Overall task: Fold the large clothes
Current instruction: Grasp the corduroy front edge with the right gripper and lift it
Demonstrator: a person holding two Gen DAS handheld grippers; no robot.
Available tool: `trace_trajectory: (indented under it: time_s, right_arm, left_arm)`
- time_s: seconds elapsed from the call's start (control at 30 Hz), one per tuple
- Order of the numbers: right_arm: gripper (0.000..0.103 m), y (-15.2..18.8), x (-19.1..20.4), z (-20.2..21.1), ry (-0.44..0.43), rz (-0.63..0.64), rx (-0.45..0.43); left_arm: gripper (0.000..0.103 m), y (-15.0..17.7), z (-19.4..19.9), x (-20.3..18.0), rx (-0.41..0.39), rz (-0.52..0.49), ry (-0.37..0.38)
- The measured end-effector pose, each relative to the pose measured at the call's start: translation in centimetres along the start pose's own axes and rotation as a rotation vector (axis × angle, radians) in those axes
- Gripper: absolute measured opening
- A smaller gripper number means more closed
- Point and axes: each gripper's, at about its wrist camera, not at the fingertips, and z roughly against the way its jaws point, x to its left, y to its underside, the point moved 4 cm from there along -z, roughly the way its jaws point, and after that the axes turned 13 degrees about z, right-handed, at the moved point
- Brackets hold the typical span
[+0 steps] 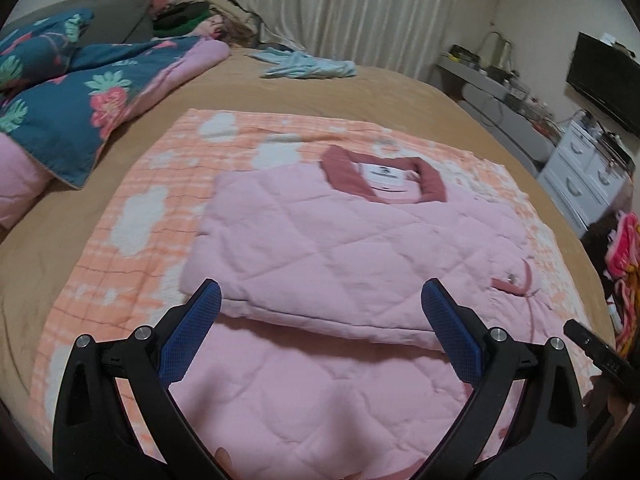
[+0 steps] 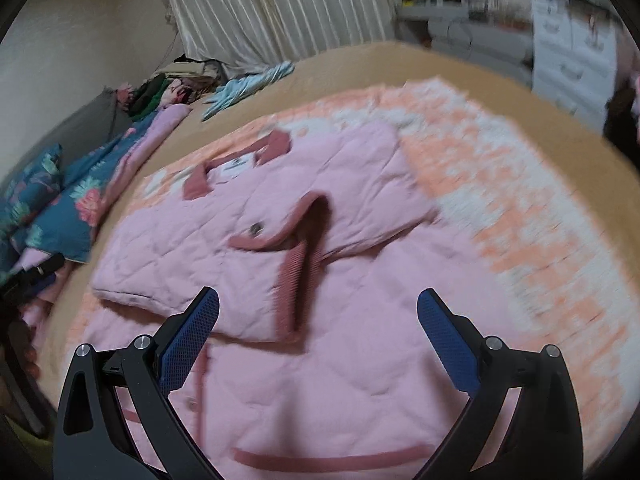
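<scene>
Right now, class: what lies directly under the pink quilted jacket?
The pink quilted jacket lies on an orange-and-white checked blanket, spread over a tan bedcover. What sits beneath the jacket's middle is covered.

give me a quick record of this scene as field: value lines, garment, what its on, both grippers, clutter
garment: pink quilted jacket, darker pink collar, sleeves folded in over the body
fold state: partly folded, lower part lies flat toward the grippers
under it: orange and white checked blanket on a tan bed cover
left gripper: open, above the jacket's near fold, holding nothing
right gripper: open, above the jacket, holding nothing
clutter: floral quilt, light blue cloth
image quality: right wrist view is motion blurred
</scene>
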Motion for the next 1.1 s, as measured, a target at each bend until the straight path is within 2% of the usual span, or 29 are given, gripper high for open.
trace_trajectory:
  time_s: [0.13,0.23,0.33,0.37,0.43,0.57,0.63,0.7,0.73,0.77,0.8,0.9,1.1]
  right_arm:
    - [0.099,0.3,1.2,-3.3,-0.044,-0.025,0.068]
    - [0.099,0.1,1.7,-5.1,-0.05,-0.031,0.08]
    - [0.099,0.3,1.5,-7.3,-0.091,-0.083,0.111]
    - [0.099,0.4,1.5,-7.9,-0.11,-0.1,0.115]
    - [0.099,0.4,1.3,-8.4,-0.088,-0.109,0.109]
    - [0.098,0.2,1.5,-8.5,-0.089,-0.097,0.08]
    - [0.078,0.0,1.5,-8.4,-0.123,-0.093,0.055]
    - [0.048,-0.2,1.4,-8.1,-0.162,-0.095,0.032]
    - [0.041,-0.5,1.6,-8.0,-0.165,-0.086,0.022]
    - [0.03,-0.8,1.8,-7.7,-0.17,-0.071,0.009]
    - [0.026,-1.3,2.4,-7.1,-0.168,-0.033,-0.012]
    - [0.021,-3.2,4.1,-5.1,-0.151,0.087,-0.073]
    - [0.02,-9.8,7.1,-0.5,-0.139,0.307,-0.207]
  left_arm:
    - [0.094,0.0,0.0,1.5,-0.002,0.017,-0.022]
    - [0.094,0.1,-0.2,2.4,-0.003,0.021,-0.035]
    - [0.094,0.2,-0.2,3.1,-0.016,0.014,-0.058]
    - [0.094,0.3,-0.2,3.3,-0.019,0.013,-0.049]
    - [0.094,0.3,-0.2,3.6,-0.021,0.016,-0.033]
    - [0.094,0.2,-0.7,4.4,-0.012,0.04,-0.039]
    - [0.094,0.2,-0.9,4.6,-0.006,0.051,-0.031]
    - [0.094,0.2,-0.9,4.5,-0.006,0.054,-0.029]
    - [0.094,0.2,-1.0,4.5,-0.004,0.055,-0.027]
    - [0.094,0.2,-1.0,4.5,-0.003,0.054,-0.025]
    - [0.094,0.2,-1.0,4.5,-0.003,0.054,-0.024]
    - [0.094,-0.1,-0.9,4.4,-0.007,0.053,-0.021]
    - [0.094,-1.2,-1.7,3.7,0.004,0.065,-0.011]
